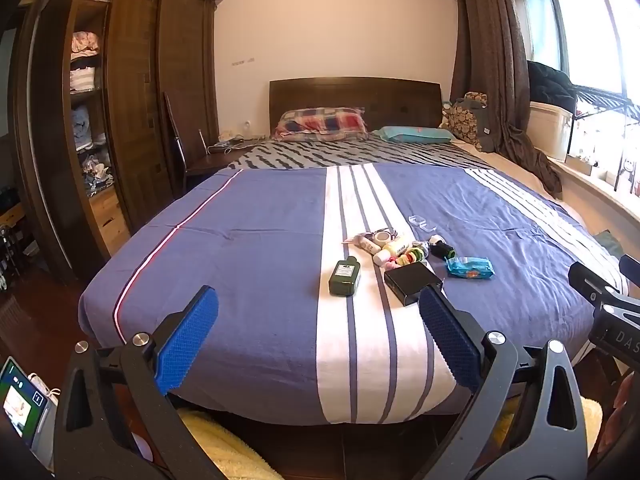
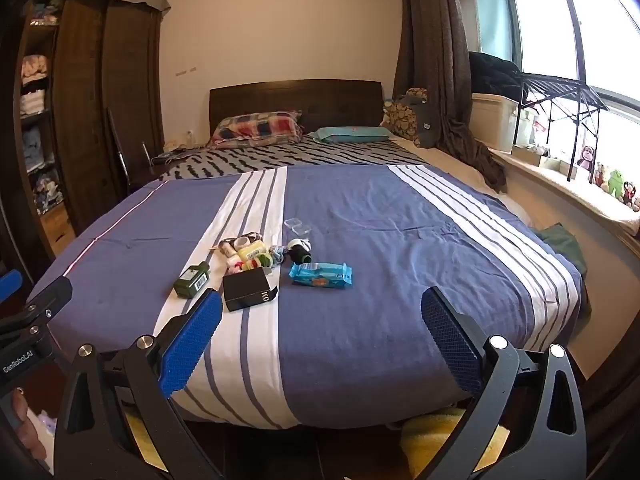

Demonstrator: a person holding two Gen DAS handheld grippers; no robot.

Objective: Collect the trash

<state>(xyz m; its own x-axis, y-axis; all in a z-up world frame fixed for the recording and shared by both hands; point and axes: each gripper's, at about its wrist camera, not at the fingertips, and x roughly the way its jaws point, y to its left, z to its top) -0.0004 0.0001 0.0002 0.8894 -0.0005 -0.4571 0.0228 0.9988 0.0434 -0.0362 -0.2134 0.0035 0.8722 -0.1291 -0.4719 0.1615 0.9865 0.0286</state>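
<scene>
**Blue pads spread wide, both claws held short of the bed**

Blue-padded and empty, the left claw [image 1: 318, 304] hangs at the foot of the bed [image 1: 248, 240], tipped somewhat downward toward the cover. Its fingers stand spread wide apart with nothing between them; the pads [image 1: 188, 340] touch nothing. The right claw [image 2: 322, 306] takes the same pose beside it: fingers spread wide, angled down at the cover, gripping nothing. Each claw shows at the edge of the other's view, the right one at the far right of the left wrist view, the left one at the far left of the right wrist view, so the two are held side by side, apart. A bit of a hand [image 2: 28, 420] shows behind the left claw's body.

All the trash lies together on the bed cover, on and beside the white stripe, beyond both claws. Nearest are a green bottle [image 1: 345, 278] lying flat and a black box [image 1: 412, 282] just to its right. A blue wipes pack [image 1: 470, 268] lies right of the box. Behind them sits a small pile [image 1: 394, 246] of tubes, tape and bands, touching one another, and a clear case [image 1: 420, 222] farther back.
</scene>
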